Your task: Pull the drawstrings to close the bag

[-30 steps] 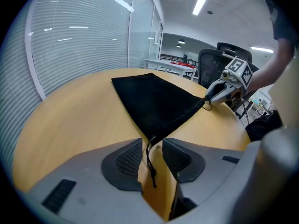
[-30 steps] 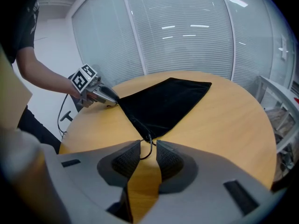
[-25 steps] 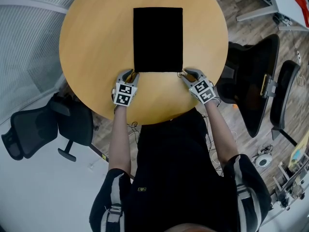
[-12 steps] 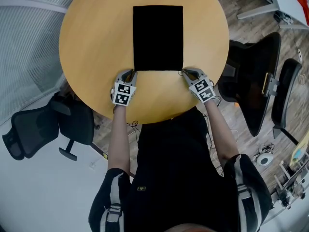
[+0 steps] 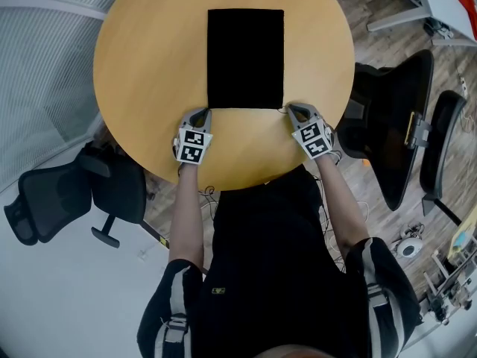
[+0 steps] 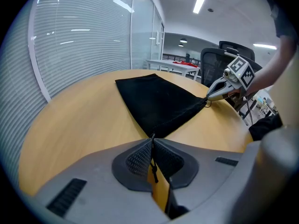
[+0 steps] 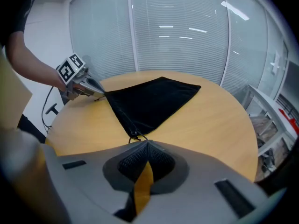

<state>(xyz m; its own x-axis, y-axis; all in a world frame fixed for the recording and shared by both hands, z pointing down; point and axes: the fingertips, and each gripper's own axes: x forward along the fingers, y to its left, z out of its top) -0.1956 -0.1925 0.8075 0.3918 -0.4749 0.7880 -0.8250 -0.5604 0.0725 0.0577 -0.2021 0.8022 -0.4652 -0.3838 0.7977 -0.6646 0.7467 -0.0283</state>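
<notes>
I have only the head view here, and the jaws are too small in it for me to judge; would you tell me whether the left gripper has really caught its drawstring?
Observer: Yes. In the left gripper view, the left gripper has just been closing its jaws, and they now meet. The thin black left cord is pinched between the pads, right at the near corner of the bag.
Operator: Thank you. And how does the other side look?
Observer: In the right gripper view, the right gripper has just been closing too, and its jaws stand together. The right cord loops out just at their tips and seems to be caught there.
</notes>
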